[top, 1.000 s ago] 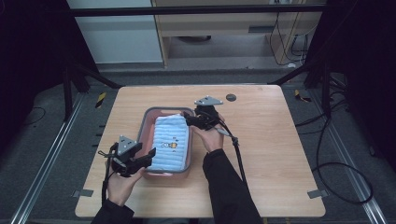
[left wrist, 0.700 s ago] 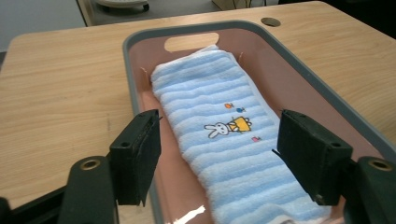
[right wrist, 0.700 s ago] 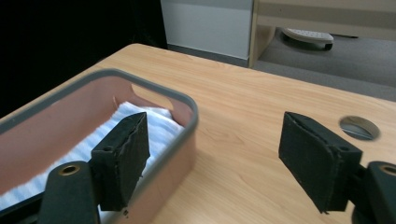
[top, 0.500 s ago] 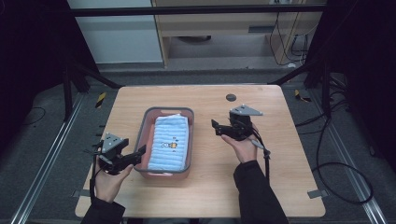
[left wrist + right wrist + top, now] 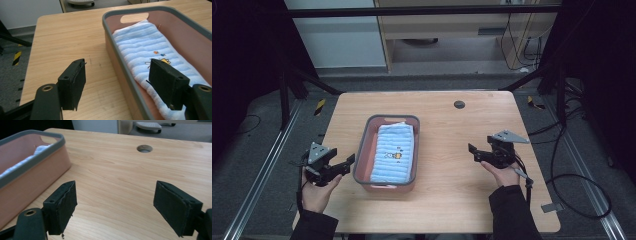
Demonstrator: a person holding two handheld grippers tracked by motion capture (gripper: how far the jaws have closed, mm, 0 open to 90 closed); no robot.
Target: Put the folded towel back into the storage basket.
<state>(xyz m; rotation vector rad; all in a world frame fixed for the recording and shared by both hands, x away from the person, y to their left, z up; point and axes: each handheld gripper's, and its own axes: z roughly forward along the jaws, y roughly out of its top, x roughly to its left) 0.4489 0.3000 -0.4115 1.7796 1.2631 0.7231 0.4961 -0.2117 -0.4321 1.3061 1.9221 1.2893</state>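
A pink bin with a grey rim (image 5: 362, 150) stands mid-table, and a folded blue-striped towel (image 5: 394, 150) lies flat inside it. My left gripper (image 5: 348, 162) hovers just left of the bin's near left corner, pointing at it. Its jaws have just swung wide and eased in slightly, with nothing gripped. In the left gripper view the left gripper (image 5: 120, 83) stands open before the bin wall (image 5: 120, 67) and towel (image 5: 147, 45). My right gripper (image 5: 472, 151) is over bare wood right of the bin. Its jaws have just been opening and nothing lies between them, as the right gripper (image 5: 116, 206) confirms.
A round cable hole (image 5: 459, 104) sits in the wooden table (image 5: 447, 190) at the back, right of centre. A cable trails from the right gripper off the table's right edge. Dark floor and metal frame rails surround the table.
Both grippers have drawn away from the bin. The right one moved far to the right from the bin's far right corner, the left one a little to the left. The towel stays in the bin.
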